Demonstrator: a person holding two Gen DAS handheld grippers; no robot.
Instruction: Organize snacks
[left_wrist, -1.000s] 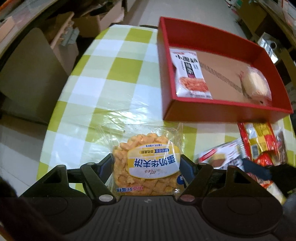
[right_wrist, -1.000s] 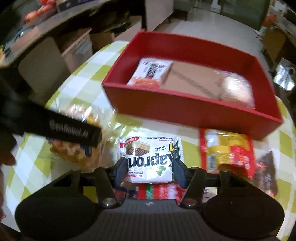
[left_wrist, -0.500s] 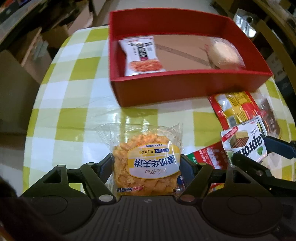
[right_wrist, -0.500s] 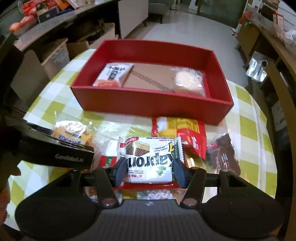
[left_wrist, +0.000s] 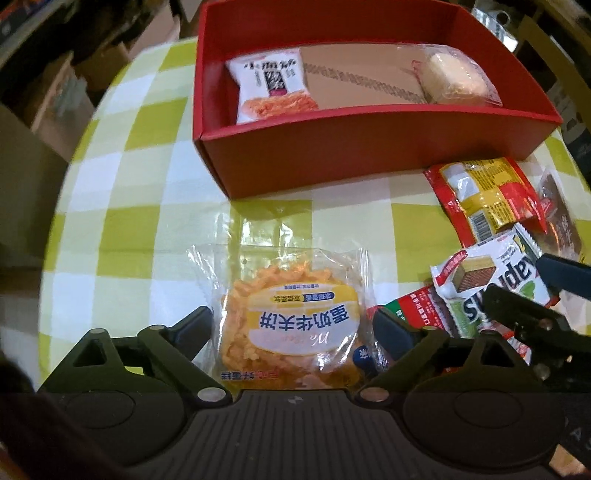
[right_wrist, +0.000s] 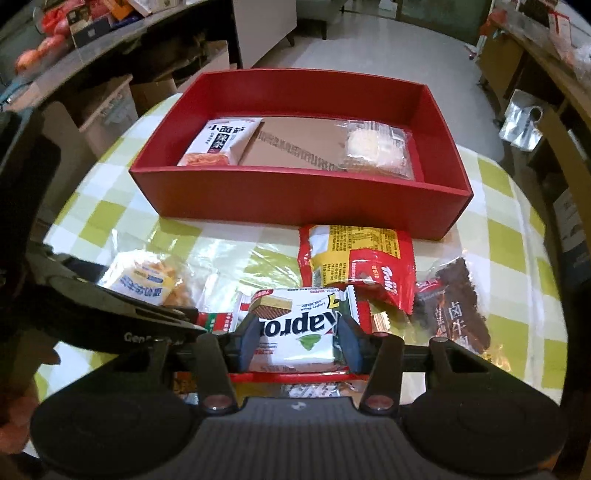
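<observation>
The red box (right_wrist: 295, 199) sits at the far edge of the checked surface (left_wrist: 122, 206), bare cloth to its left; the left claw (left_wrist: 291, 328) has just been spreading – the orange cake pack (left_wrist: 291, 325) lies loose between; the right claw (right_wrist: 299, 339) pinches the wafer pack (right_wrist: 299, 328).

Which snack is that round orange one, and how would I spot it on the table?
Start at the red box on the checked tablecloth. In front of its left corner lies the round orange cracker pack, between the open fingers of the left tool, which have just spread apart. Unlike the printed foil packs beside it, its wrapper is clear, with a yellow oval label.
</observation>
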